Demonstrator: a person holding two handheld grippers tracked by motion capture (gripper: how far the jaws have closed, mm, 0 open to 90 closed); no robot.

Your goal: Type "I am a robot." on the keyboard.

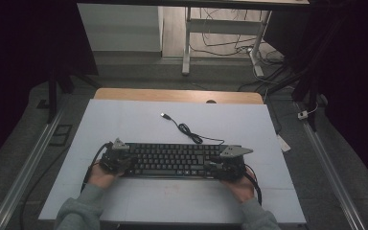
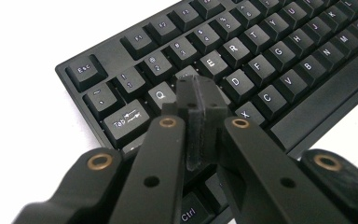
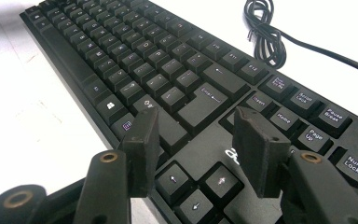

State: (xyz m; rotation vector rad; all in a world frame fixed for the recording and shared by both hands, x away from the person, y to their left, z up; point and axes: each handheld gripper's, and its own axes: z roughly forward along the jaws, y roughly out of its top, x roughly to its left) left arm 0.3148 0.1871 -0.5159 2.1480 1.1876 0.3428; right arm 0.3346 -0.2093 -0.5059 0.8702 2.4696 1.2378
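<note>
Currently, left gripper (image 1: 116, 159) sits low over the left end of the black keyboard (image 1: 175, 159), forearm entering from the bottom edge; its fingers (image 2: 200, 122) are clenched together with nothing between, tips above the W key. Keyboard lies near the front of the white desk (image 1: 124, 120). Right gripper (image 1: 226, 165) hovers over the arrow keys, fingers (image 3: 142, 149) released, spread apart.

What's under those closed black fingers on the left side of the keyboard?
The left fingers, shut, hover over the keyboard around the W, A and S keys. Q and E show beside them; the keys directly beneath are covered.
</note>
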